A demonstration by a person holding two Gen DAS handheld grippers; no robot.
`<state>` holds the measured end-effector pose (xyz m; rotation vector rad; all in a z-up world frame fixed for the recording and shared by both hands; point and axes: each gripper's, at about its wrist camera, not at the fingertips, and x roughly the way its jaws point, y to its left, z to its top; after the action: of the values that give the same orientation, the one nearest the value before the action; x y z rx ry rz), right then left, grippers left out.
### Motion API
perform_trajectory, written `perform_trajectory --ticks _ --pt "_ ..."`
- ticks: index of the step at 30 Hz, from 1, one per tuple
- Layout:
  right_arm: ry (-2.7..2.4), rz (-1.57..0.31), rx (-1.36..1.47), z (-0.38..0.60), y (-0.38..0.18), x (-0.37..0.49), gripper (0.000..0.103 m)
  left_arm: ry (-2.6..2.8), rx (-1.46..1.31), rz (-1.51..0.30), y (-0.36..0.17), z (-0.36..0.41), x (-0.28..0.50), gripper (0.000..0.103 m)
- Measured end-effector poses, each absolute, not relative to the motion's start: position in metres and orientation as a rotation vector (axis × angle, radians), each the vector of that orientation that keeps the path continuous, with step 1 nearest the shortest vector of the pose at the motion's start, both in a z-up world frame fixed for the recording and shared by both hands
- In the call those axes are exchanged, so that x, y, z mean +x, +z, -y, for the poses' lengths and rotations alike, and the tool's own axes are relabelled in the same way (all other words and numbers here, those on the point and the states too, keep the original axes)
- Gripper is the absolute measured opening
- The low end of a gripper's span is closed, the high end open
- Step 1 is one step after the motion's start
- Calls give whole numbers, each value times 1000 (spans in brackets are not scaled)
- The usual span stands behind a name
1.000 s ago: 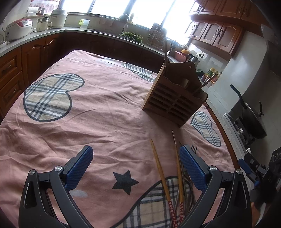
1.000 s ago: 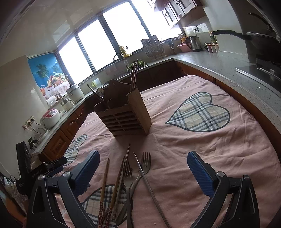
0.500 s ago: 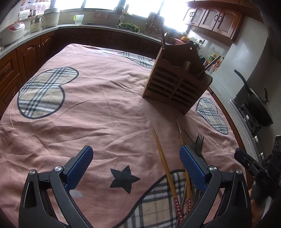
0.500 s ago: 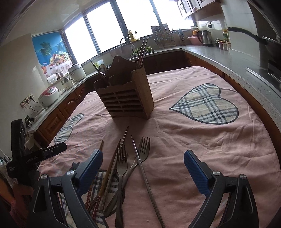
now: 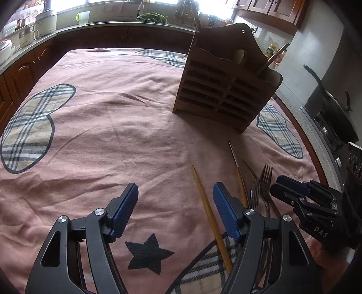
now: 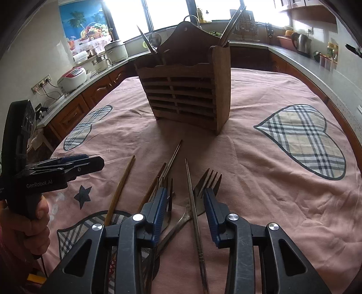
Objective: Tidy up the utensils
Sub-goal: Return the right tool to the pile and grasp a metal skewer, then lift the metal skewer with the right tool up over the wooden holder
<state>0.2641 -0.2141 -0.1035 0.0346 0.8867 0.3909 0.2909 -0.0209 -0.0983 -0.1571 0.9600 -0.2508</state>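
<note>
Lying loose on the pink cloth (image 6: pixel 260 171) are chopsticks (image 6: pixel 120 187) and forks (image 6: pixel 209 181), while the wooden caddy (image 6: pixel 187 95) is holding few; left tongs (image 5: pixel 175 209) are closing, half-open and empty, right tongs (image 6: pixel 184 210) narrowing around a metal chopstick (image 6: pixel 194 212), not yet gripping

This is a home kitchen. A grey worktop (image 6: pixel 316 74) over brown wooden cabinets (image 6: pixel 74 113) runs around the room beneath bright windows (image 6: pixel 172 11). On it stand a rice cooker (image 6: pixel 72 78), a steel pot (image 6: pixel 116 50), an electric kettle (image 6: pixel 302 44) and a dish rack (image 6: pixel 247 27). A dark wok (image 5: pixel 334 110) sits on a stove, and wall cupboards (image 5: pixel 271 9) hang above.
</note>
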Motion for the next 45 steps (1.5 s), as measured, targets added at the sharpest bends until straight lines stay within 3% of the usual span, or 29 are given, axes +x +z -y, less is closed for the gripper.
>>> perform_trajectory --ticks 7,11,16,18,19,20,22,25,45 --pt "443 -922 -48 202 -111 292 26 -291 -116 -1013 -105 37 310 57" --pt "462 -948 -100 197 -114 303 22 -303 -68 -1050 -113 50 320 43" --pt "493 -978 -154 190 -124 311 22 -306 16 -1036 -114 61 322 38" --pt "503 -982 -140 191 -124 315 22 -301 46 -1029 -115 64 323 31" --pt "505 -985 -128 192 -124 316 22 -297 62 -1025 -116 65 325 22" --pt "497 -986 -128 192 -124 317 20 -289 73 -1021 -116 65 326 13" --pt "475 -983 -136 193 -123 316 6 -290 71 -1020 -116 66 327 10" --pt "461 -984 -89 201 -122 313 4 -308 37 -1024 -115 59 326 5" --pt "341 -737 186 260 -36 247 4 -359 -140 -833 -33 8 252 5"
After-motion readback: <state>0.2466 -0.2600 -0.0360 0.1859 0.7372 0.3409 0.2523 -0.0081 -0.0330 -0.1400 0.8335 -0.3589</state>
